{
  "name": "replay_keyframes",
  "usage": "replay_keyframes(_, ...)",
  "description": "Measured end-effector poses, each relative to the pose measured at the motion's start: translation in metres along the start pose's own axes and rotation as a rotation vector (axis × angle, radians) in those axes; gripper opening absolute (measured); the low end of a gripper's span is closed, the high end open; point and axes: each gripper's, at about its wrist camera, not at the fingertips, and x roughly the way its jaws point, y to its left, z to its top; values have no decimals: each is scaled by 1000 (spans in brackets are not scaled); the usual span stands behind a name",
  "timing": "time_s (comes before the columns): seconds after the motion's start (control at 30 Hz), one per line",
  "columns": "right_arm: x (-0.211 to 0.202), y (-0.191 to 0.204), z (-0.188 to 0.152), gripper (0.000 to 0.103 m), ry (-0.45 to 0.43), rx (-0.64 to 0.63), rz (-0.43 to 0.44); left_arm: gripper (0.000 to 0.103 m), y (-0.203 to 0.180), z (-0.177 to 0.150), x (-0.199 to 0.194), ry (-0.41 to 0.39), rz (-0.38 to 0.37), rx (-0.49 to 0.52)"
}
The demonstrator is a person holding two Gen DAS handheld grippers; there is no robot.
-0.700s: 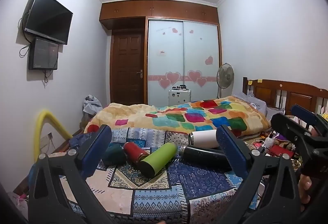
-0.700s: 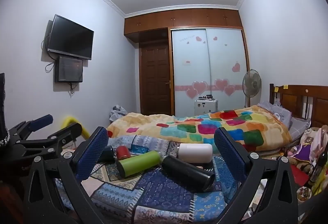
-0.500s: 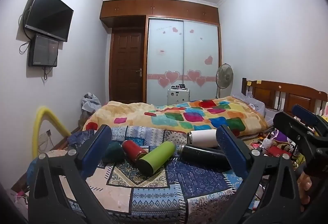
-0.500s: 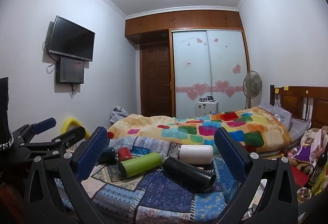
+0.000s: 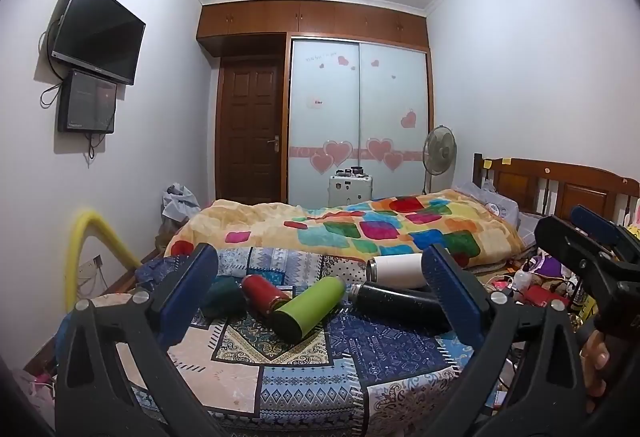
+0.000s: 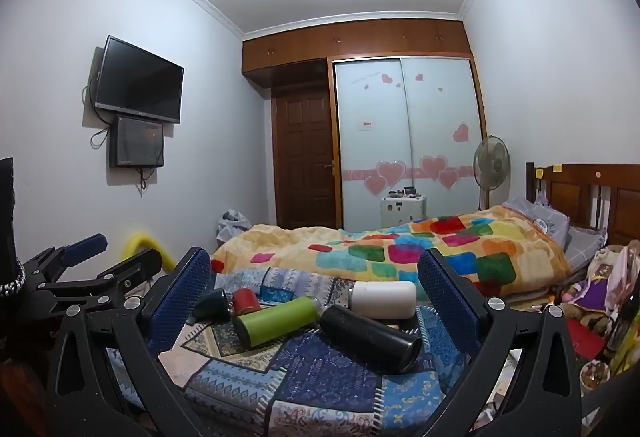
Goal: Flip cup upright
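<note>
Several cups lie on their sides on a patterned cloth [image 5: 280, 377]: a dark teal cup [image 5: 223, 297], a red cup [image 5: 264, 292], a green cup [image 5: 310, 308], a black cup [image 5: 400, 307] and a white cup [image 5: 396, 265]. They also show in the right wrist view: teal [image 6: 210, 303], red [image 6: 246, 301], green [image 6: 276, 321], black [image 6: 370, 333], white [image 6: 384, 299]. My left gripper [image 5: 320, 301] is open and empty, short of the cups. My right gripper [image 6: 314, 303] is open and empty, also short of them.
A bed with a colourful quilt [image 5: 360, 225] lies behind the cloth. Toys and clutter [image 6: 596, 289] sit at the right. A yellow tube [image 5: 86, 245] stands at the left. The right gripper shows in the left wrist view [image 5: 592, 249]; the left gripper shows in the right wrist view [image 6: 92, 265].
Both views have shifted slightly; the cups sit a little lower and closer. Both grippers stay open and no cup has moved.
</note>
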Motion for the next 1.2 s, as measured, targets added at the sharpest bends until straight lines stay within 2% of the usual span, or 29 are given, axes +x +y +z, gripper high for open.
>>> replay_keyframes(1.2,-3,-2,3,103,0,3,-8,103,-1,1,-1,-12,-10,-1)
